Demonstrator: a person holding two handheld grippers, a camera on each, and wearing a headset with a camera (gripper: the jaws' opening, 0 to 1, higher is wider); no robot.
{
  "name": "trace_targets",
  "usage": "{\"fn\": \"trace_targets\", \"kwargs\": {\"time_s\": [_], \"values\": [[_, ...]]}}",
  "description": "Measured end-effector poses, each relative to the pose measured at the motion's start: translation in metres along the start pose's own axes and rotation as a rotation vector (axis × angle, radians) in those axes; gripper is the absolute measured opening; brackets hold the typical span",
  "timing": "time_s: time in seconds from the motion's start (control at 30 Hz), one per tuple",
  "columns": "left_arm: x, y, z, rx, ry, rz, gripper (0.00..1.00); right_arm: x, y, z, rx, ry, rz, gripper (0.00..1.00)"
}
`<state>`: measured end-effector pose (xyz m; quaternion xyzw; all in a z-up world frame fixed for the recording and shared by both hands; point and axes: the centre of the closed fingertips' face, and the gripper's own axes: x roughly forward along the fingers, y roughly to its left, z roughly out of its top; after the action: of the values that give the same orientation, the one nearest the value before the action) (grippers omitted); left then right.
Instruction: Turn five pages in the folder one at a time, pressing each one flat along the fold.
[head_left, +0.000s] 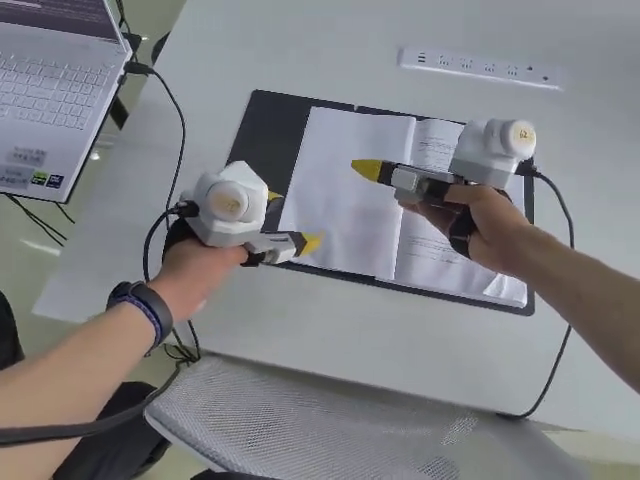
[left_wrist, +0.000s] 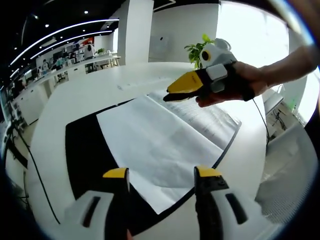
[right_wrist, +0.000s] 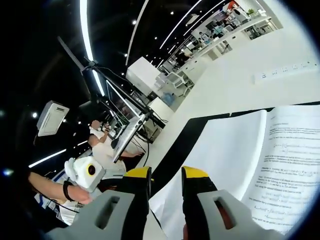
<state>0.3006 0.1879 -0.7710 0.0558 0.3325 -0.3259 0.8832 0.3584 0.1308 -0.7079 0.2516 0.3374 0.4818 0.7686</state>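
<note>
A black folder (head_left: 262, 130) lies open on the white table. A blank white page (head_left: 340, 190) rests on its left half and a printed page (head_left: 440, 250) on its right. My left gripper (head_left: 292, 218) hovers at the folder's near left corner; in its own view the left gripper (left_wrist: 161, 173) stands open and empty over the blank page (left_wrist: 150, 145). My right gripper (head_left: 365, 170) is held above the blank page near the fold, pointing left. In its own view the right gripper (right_wrist: 166, 173) shows a narrow gap between its jaws, with nothing in it.
A laptop (head_left: 50, 80) sits at the table's far left and a white power strip (head_left: 475, 68) at the back. Black cables (head_left: 178, 130) trail off the left edge. A grey mesh chair (head_left: 300, 420) is just below the table's near edge.
</note>
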Motion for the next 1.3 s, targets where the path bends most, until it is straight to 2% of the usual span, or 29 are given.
{"fn": "trace_targets", "kwargs": {"time_s": [0.2,0.4,0.5,0.67,0.83,0.9,1.3], "values": [[0.011,-0.001,-0.019,-0.014,0.042,-0.007,0.48,-0.011,-0.010,-0.002,0.008,-0.010,-0.022,0.22],[0.015,0.000,-0.031,-0.020,0.066,-0.002,0.46,-0.016,-0.017,-0.008,0.023,-0.005,-0.034,0.21],[0.015,0.002,-0.037,-0.009,0.080,0.018,0.43,-0.017,-0.019,-0.011,0.028,0.000,-0.038,0.21],[0.016,0.002,-0.037,0.045,0.082,0.035,0.41,-0.019,-0.026,-0.015,0.034,0.007,-0.044,0.21],[0.016,0.002,-0.037,0.062,0.082,0.050,0.41,-0.020,-0.032,-0.015,0.031,0.018,-0.047,0.21],[0.015,0.001,-0.037,0.079,0.084,0.054,0.41,-0.020,-0.035,-0.013,0.030,0.020,-0.047,0.21],[0.016,0.002,-0.037,0.075,0.077,0.060,0.41,-0.014,-0.063,0.012,0.007,0.034,-0.058,0.19]]}}
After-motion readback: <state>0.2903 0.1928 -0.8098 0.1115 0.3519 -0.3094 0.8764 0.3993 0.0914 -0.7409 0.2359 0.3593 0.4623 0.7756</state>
